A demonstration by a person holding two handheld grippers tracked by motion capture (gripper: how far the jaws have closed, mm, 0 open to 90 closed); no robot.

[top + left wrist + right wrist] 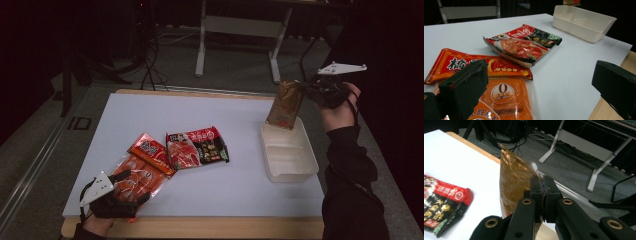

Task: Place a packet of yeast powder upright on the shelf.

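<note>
My right gripper (306, 89) is shut on the top corner of a brown-gold sauce packet (285, 104), which hangs above the far end of a white divided tray (295, 172). In the right gripper view the jaws pinch the packet (515, 176) edge. My left gripper (131, 192) is open near the table's front left, its jaws spread over an orange packet (140, 172). In the left gripper view the orange packet (504, 95) lies between the wide-apart fingers (466, 85). A red-and-black packet (196, 146) lies flat at mid-table, and shows as well as the red-and-black packet (524, 43).
The white mat (200, 120) covers a wooden table (210, 227). The tray (584, 22) stands at the right side. Beyond the table are a desk frame (240, 30) and cables on grey floor.
</note>
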